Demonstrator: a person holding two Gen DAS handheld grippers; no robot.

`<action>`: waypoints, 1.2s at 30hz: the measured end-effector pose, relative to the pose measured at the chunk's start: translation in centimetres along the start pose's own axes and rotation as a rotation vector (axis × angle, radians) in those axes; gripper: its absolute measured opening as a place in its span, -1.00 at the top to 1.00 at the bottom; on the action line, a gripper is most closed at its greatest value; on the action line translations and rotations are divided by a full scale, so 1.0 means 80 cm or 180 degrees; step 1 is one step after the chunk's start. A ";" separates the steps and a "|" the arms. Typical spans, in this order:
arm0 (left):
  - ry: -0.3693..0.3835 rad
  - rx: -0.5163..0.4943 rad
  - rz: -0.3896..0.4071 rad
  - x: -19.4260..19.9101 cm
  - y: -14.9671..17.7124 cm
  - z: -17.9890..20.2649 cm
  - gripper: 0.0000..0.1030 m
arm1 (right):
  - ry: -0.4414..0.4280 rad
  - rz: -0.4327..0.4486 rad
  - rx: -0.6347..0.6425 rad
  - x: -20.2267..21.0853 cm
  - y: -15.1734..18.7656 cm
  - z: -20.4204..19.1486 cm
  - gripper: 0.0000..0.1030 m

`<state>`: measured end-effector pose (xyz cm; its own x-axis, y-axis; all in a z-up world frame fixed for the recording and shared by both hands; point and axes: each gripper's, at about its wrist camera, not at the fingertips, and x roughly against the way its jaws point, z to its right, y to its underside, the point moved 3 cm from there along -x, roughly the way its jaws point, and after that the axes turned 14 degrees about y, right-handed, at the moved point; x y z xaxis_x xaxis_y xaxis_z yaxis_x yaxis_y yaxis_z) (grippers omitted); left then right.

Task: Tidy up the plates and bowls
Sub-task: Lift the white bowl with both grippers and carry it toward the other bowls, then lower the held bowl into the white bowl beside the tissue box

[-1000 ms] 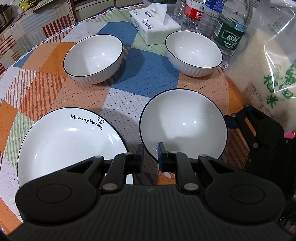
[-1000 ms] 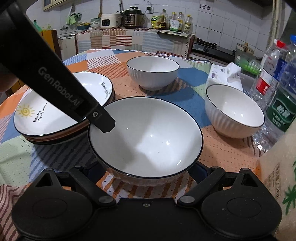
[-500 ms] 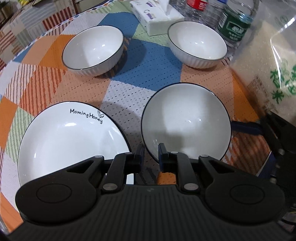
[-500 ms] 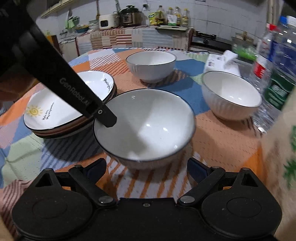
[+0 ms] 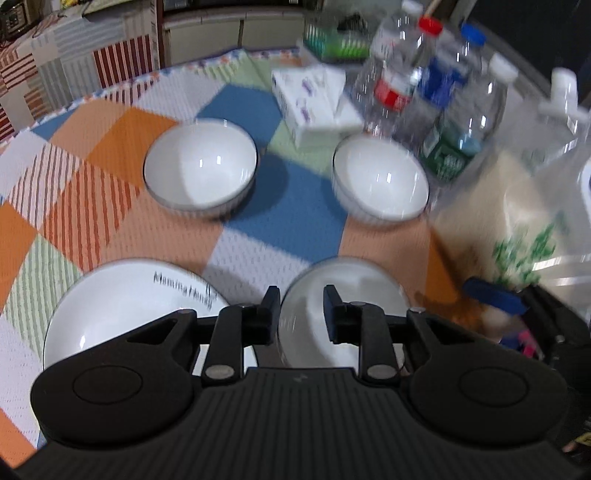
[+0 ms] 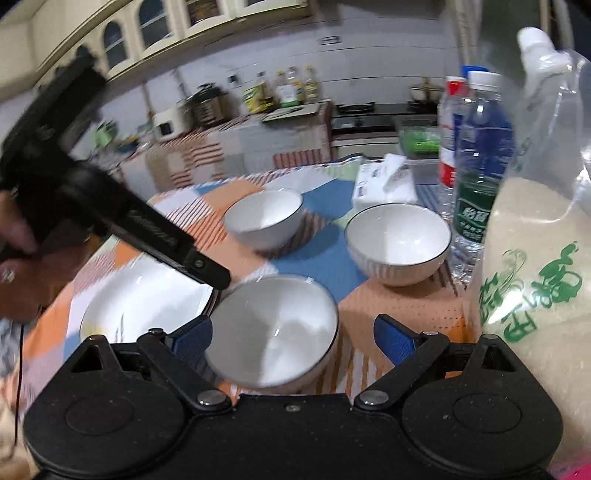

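While my left gripper [image 5: 301,312] has just been opening, nothing sits between its jaws, near bowl [image 5: 343,295] below beside plate [image 5: 122,310] | right wrist: my right gripper [image 6: 291,338] gapes wide around near bowl [image 6: 277,328], pads apart from it

Glossy white ceramic bowls [image 5: 201,166], woven cloth tablecloth [image 5: 92,206], clear plastic bottles [image 6: 480,162]

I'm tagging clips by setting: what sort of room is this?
Most likely a home kitchen: cream arched wall cabinets, oil bottles on the counter, and white bowls on a patchwork-clothed round table.
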<state>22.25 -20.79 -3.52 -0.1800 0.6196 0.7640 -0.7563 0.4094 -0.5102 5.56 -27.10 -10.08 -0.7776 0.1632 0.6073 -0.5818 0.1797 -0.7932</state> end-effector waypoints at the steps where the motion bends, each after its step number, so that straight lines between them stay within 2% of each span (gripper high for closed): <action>1: 0.0014 0.0011 0.0070 0.002 -0.006 -0.001 0.48 | 0.0051 -0.0016 -0.0087 -0.006 -0.005 0.003 -0.87; 6: 0.0033 0.0109 0.0255 -0.008 -0.028 -0.009 0.41 | 0.0119 -0.0191 -0.0532 -0.049 -0.022 0.017 -0.85; 14: 0.0302 0.0258 0.0520 -0.047 -0.061 -0.024 0.20 | 0.0319 -0.0338 -0.0694 -0.119 -0.031 0.003 -0.84; 17: 0.0342 0.0335 0.0498 -0.069 -0.076 -0.026 0.19 | 0.0389 -0.0506 -0.0889 -0.142 -0.034 0.011 -0.84; 19: 0.0328 0.0328 0.0434 -0.085 -0.085 -0.025 0.19 | 0.0291 -0.0660 -0.1098 -0.155 -0.032 0.019 -0.84; 21: 0.0415 0.0328 0.0357 -0.099 -0.088 -0.024 0.19 | 0.0279 -0.0743 -0.1218 -0.165 -0.029 0.023 -0.84; 27: 0.0349 0.0169 0.0166 -0.138 -0.079 -0.019 0.19 | 0.0436 -0.0771 -0.1127 -0.190 -0.027 0.026 -0.85; 32: 0.0540 0.0324 0.0163 -0.151 -0.082 -0.015 0.19 | 0.0488 -0.0677 -0.0981 -0.200 -0.031 0.026 -0.85; 36: 0.0568 0.0470 0.0156 -0.167 -0.092 -0.015 0.25 | 0.0529 -0.0615 -0.0818 -0.202 -0.033 0.026 -0.85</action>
<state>31.01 -31.28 -10.46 -0.1147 0.7503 0.6511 -0.8355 0.2817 -0.4717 19.19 -32.22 -17.93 -0.5973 0.2541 0.7607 -0.6188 0.4573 -0.6387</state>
